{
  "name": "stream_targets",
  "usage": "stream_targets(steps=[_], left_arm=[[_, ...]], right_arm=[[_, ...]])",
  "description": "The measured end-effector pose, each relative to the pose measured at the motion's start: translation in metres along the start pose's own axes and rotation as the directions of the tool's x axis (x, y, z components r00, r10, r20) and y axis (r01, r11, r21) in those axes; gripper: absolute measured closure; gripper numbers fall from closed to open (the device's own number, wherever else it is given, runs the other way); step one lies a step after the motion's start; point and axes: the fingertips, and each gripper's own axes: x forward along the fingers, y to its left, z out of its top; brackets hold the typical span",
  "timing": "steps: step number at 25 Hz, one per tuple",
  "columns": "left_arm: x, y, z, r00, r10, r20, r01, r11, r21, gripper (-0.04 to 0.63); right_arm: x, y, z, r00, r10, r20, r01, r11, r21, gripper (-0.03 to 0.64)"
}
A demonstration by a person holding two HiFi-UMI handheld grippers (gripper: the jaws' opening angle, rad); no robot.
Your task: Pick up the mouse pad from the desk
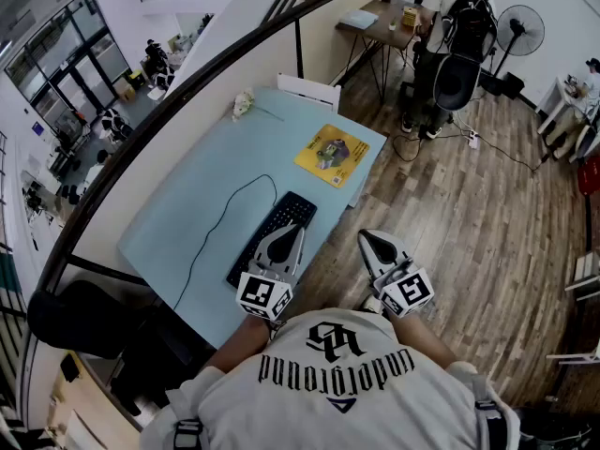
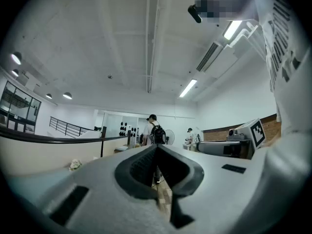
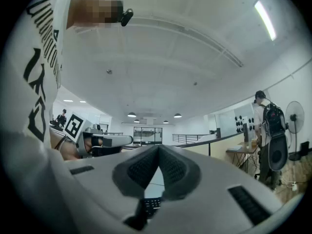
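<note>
Head view showed the left gripper (image 1: 289, 232) over the keyboard (image 1: 292, 211) and the right gripper (image 1: 368, 239) beside it, both clenched empty. Beyond the keyboard lay the mouse pad (image 1: 333, 154), untouched. Arriving clenched would probably just shove the thin pad away.

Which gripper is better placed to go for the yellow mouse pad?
Probably right: the right gripper sits off the edge of the light blue desk, nearest the yellow square mouse pad, path clear. The left gripper hovers over the black keyboard.
</note>
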Motion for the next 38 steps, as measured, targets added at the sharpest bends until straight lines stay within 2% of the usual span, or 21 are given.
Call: stream_targets(steps=[13,26,38], left_arm=[[0.017,-0.005,-0.004,0.998,0.057,-0.001,-0.057,0.998,0.003,0.588],[0.075,-0.026,-0.016,0.994,0.100,-0.036,-0.100,0.995,0.000,0.588],[0.170,-0.076,-0.033,0.994,0.088,-0.071,-0.088,0.996,0.000,0.588]], right_arm=[[-0.009,-0.029,-0.002,1.000,0.008,0.001,-0.008,1.000,0.011,0.612],[-0.024,-0.097,-0.009,0.999,0.030,-0.017,-0.030,0.999,0.015,0.608],[-0.050,-0.183,-0.019,0.995,0.094,-0.046,-0.091,0.994,0.058,0.442]])
